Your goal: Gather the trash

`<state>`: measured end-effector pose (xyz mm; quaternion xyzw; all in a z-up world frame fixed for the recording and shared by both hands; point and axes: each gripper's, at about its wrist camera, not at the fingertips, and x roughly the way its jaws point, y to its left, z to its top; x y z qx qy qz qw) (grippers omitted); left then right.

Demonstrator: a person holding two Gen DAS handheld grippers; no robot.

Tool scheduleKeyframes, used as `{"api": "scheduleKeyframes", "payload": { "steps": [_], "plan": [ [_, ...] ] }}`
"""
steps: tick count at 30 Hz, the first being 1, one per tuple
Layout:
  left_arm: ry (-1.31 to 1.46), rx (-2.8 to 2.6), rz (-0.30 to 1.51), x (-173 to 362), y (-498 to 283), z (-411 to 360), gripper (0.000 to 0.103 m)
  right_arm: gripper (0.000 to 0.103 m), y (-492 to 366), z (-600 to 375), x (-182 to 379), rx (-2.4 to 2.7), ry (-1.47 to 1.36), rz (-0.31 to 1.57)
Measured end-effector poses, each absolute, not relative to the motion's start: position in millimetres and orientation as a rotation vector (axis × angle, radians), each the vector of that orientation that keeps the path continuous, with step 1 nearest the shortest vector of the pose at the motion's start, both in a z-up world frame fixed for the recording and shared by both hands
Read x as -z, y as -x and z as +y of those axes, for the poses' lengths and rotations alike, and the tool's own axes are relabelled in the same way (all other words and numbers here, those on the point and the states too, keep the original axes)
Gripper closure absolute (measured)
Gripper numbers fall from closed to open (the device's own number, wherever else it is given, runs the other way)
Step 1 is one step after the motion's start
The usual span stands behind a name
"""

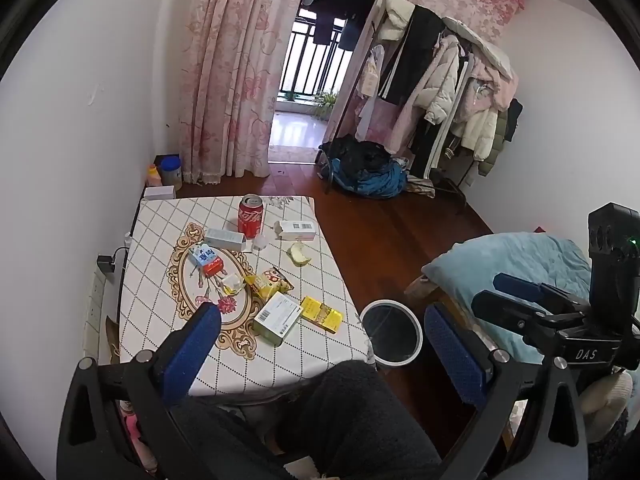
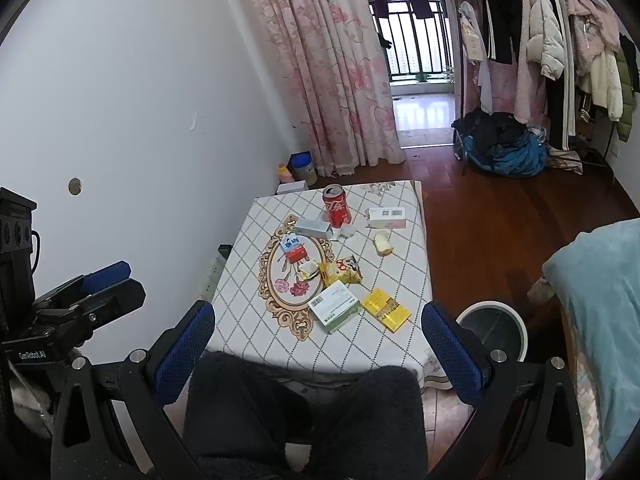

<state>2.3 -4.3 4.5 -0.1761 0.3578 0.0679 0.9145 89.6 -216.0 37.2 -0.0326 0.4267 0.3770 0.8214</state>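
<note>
Trash lies on a small table (image 1: 160, 240) with a diamond-pattern cloth: a red cola can (image 1: 250, 216) (image 2: 337, 206), white boxes (image 1: 297, 231) (image 1: 225, 239), a blue-and-red carton (image 1: 205, 261), an apple piece (image 1: 300, 255) (image 2: 382, 243), yellow snack wrappers (image 1: 267, 282) (image 2: 340, 273), a green-white box (image 1: 277, 318) (image 2: 334, 305) and a flat yellow box (image 1: 322, 314) (image 2: 385, 309). A white-rimmed bin (image 1: 391, 332) (image 2: 493, 330) stands on the floor right of the table. My left gripper (image 1: 320, 320) and right gripper (image 2: 318, 320) are both open and empty, held back from the table's near edge.
The person's dark-clad knees (image 1: 352, 408) (image 2: 304, 412) sit at the table's near edge. A bed with a blue blanket (image 1: 516, 272) (image 2: 600, 304) is on the right. A clothes rack (image 1: 452, 92) and a pile of clothes (image 1: 368, 168) stand at the back. A white wall (image 2: 140, 120) runs along the left.
</note>
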Motion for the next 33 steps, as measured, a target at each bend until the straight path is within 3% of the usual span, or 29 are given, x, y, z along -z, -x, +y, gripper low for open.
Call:
{"api": "scheduleKeyframes", "payload": {
  "steps": [33],
  "plan": [
    [0.380,-0.108,0.715,-2.2,4.3,-3.3,0.000,0.000,-86.6,-207.9,-35.2,-0.809,0.074,0.897]
  ]
}}
